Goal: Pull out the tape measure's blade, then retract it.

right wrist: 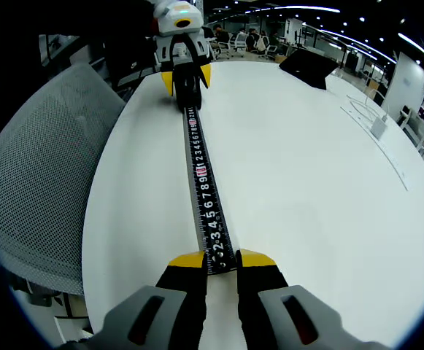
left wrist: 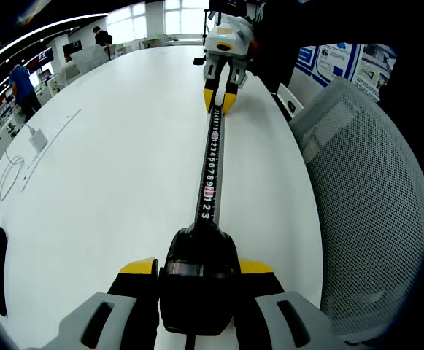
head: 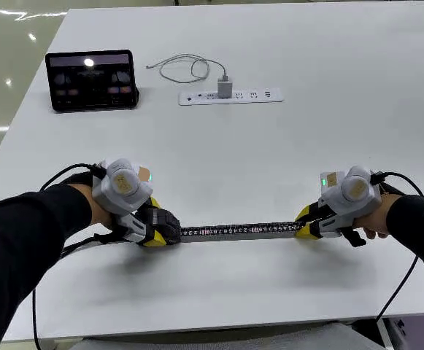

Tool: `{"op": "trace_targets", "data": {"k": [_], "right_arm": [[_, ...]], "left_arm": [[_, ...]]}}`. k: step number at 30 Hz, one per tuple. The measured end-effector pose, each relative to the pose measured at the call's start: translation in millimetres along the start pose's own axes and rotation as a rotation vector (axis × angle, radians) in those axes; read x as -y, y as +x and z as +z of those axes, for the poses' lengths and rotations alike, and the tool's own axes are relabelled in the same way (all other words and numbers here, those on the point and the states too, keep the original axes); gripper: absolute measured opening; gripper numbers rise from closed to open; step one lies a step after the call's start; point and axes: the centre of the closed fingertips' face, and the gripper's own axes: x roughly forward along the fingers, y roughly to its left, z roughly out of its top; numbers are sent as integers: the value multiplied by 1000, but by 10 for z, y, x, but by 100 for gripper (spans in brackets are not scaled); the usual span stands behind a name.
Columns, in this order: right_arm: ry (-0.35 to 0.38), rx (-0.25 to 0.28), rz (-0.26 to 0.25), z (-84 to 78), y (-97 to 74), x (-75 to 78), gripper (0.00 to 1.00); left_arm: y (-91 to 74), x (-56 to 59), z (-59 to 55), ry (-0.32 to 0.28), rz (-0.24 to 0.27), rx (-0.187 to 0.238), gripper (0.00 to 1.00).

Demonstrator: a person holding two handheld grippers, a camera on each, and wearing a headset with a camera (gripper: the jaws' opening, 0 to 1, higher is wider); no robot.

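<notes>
Two grips hold the black numbered metal blade (head: 237, 231) taut along the white tabletop (head: 270, 146): left gripper (head: 155, 222) clamping the black tape-measure case (left wrist: 199, 284), right gripper (head: 303, 224) pinching the tip.

I've got tape case (head: 169, 226) left, in left gripper (head: 155, 222) | blade (head: 241, 231) runs right along table (head: 270, 160) into right gripper (head: 303, 222) | tablet (head: 91, 79), power strip (head: 230, 95) behind
</notes>
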Motion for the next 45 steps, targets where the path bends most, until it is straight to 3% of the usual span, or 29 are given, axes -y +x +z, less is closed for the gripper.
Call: {"op": "trace_targets", "data": {"k": [10,33,38,45], "right_arm": [[6,-8,-3,-63,-47,7,10],[16,-15,4,-26,-40,-15,12],[8,-23,8,-22,-41,-21,12],[-9,-43,18,-21,-40,-25,12]], "left_arm": [[8,-12,-6,-2,-1,0,35],[18,-12,31,-8,2,26,36],[9,-2,43,10,0,45,36],[11,-2,48,31,6,36,36]]}}
